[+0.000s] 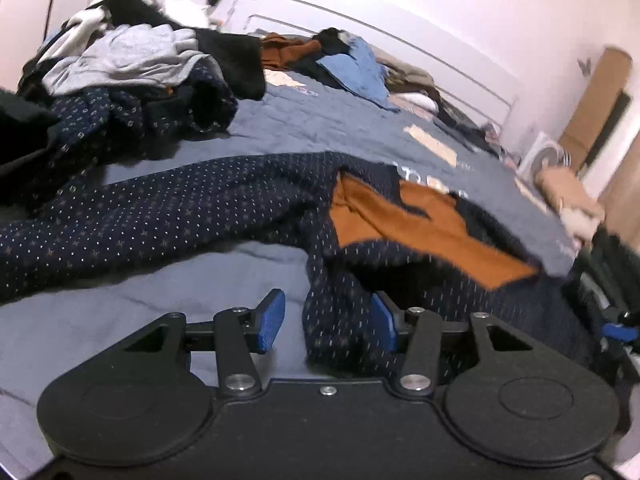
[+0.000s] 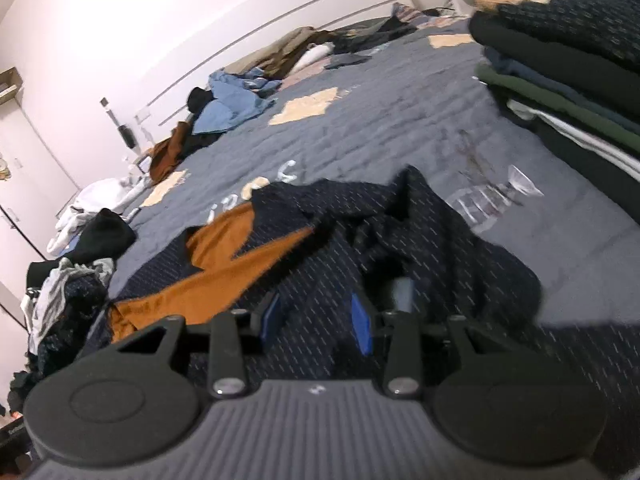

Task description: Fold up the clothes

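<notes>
1. The thing being folded is a navy dotted garment with a rust-orange lining (image 1: 168, 216). It lies crumpled on the grey-blue quilted bed cover (image 1: 320, 128), right in front of both tools.
2. Left tool (image 1: 328, 320): its blue pads stand apart. A hanging fold of the navy cloth sits between them, up against the right pad, with a clear gap to the left pad. So I'd call it released, not clamped.
3. Right tool (image 2: 316, 326): same story. The pads are parted with navy fabric lying between and under them, and I see no squeeze on it. It reads as let go.
4. Key relation: in the left view the garment's long axis runs left to right across the bed, with one long arm of cloth stretching away to the left. The orange lining patch sits to the right, which is the right tool's side.
5. Judging nearness, each tool is on its own end of the bunched part. The long left stretch belongs to the left hand.
6. Room: open quilt lies beyond the garment. A heap of unfolded grey and black clothes (image 1: 132, 60) crowds the left, and a stack of folded dark clothes (image 2: 568, 60) sits on the right, so the free space is straight ahead.
</notes>
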{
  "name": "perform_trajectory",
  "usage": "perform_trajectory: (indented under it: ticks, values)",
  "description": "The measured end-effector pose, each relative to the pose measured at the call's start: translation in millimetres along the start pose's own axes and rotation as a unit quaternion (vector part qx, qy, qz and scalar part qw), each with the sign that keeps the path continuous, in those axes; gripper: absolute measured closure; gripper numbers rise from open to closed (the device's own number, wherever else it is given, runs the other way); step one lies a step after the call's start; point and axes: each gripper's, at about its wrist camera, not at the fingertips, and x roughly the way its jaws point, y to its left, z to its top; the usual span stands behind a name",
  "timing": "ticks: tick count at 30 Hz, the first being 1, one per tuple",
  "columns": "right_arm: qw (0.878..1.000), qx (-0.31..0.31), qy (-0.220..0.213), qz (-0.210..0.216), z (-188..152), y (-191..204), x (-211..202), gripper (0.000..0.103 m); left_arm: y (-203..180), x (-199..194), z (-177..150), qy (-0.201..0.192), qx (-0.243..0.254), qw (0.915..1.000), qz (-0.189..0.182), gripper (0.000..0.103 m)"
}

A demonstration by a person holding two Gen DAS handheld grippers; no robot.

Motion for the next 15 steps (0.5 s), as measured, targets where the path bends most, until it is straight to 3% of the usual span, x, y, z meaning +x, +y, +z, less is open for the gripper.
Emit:
perform_trajectory:
  ticks: [6, 15]
  values:
    - [0.999, -0.031, 0.015, -0.03, -19, -4, -1, 0.064, -21, 2, -18, 0.004, 0.087, 0.9961, 0.017, 0.055]
    - [0.999, -0.01, 0.025, -0.031, -49, 2, -9, 0.064, -27, 15, -18, 0.018, 0.086, 0.996, 0.012, 0.055]
